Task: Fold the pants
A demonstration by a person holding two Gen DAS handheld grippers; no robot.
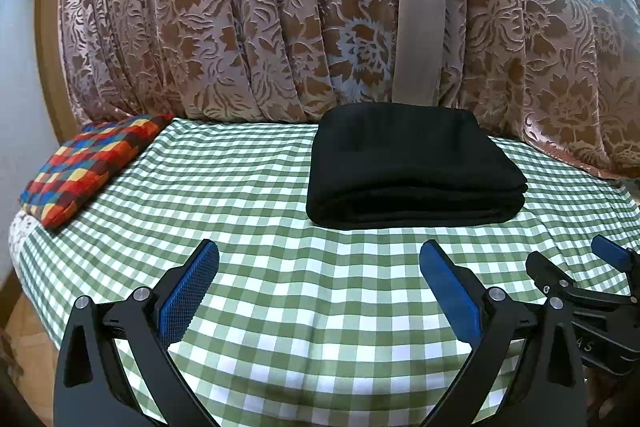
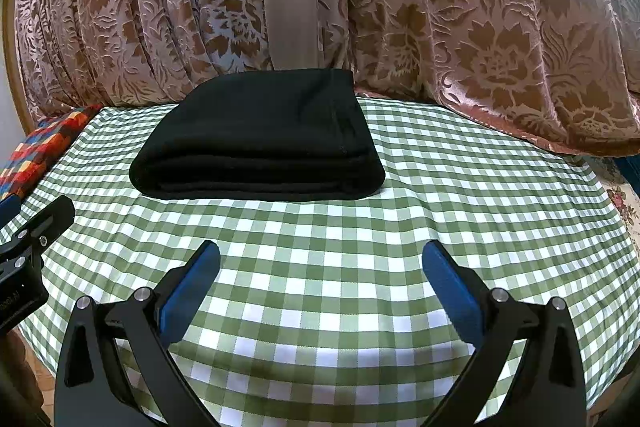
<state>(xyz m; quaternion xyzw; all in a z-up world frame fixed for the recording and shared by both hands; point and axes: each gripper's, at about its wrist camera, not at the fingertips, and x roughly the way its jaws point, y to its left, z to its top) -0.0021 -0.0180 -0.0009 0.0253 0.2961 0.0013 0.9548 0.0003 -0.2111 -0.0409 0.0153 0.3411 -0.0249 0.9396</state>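
Observation:
Black pants [image 1: 412,163] lie folded into a thick rectangular stack on the green-and-white checked cloth [image 1: 248,195], close to the curtain. In the right wrist view the same pants [image 2: 260,143] sit left of centre. My left gripper [image 1: 320,255] hovers over bare cloth well short of the stack, jaws wide open and holding nothing. My right gripper [image 2: 320,255] is likewise open and empty, short of the stack. Each gripper shows at the edge of the other's view: the right one [image 1: 580,267] and the left one [image 2: 36,223].
A floral brown curtain [image 1: 240,11] hangs right behind the table. A multicoloured patterned cushion [image 1: 92,163] lies on the far left edge. The checked cloth [image 2: 480,195] drops off at the rounded front and right edges. Floral fabric [image 2: 624,203] shows at far right.

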